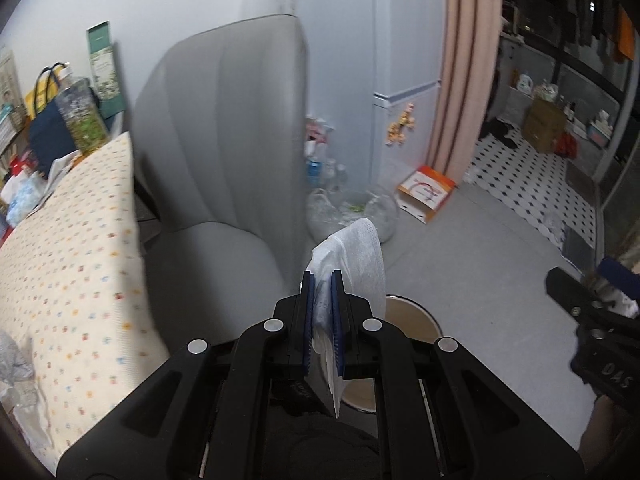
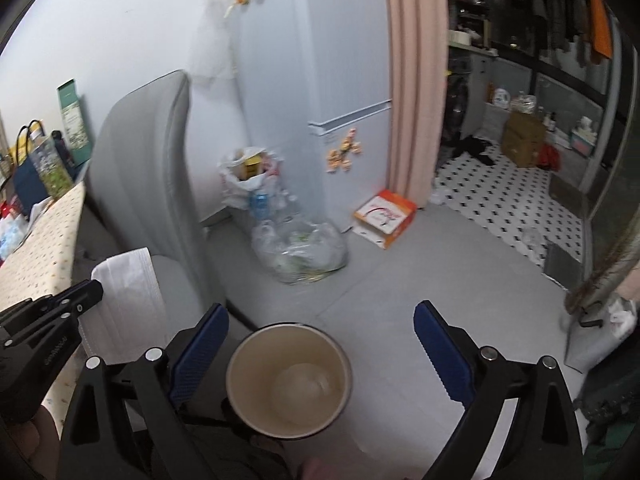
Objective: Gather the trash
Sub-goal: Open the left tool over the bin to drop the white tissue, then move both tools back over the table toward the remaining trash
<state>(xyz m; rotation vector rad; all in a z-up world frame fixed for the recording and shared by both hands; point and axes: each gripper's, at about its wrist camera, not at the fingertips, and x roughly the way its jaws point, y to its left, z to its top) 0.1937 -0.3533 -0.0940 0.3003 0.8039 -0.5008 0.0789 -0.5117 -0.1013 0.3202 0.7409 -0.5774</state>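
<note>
My left gripper (image 1: 323, 280) is shut on a white face mask (image 1: 360, 256) and holds it in the air beside the grey chair, just above and left of a small round bin (image 1: 416, 320). In the right wrist view the mask (image 2: 128, 300) hangs from the left gripper (image 2: 94, 290) at the left. My right gripper (image 2: 320, 320) is open and empty, its blue fingers (image 2: 204, 344) spread above the cream-lined bin (image 2: 289, 376), which looks nearly empty inside.
A grey chair (image 1: 224, 140) stands ahead. A table with a dotted cloth (image 1: 68, 248) and clutter is at left. Clear trash bags (image 2: 298, 252) and a white bag (image 2: 248, 180) sit by the fridge (image 2: 340, 80). An orange box (image 2: 384, 218) lies on the grey floor.
</note>
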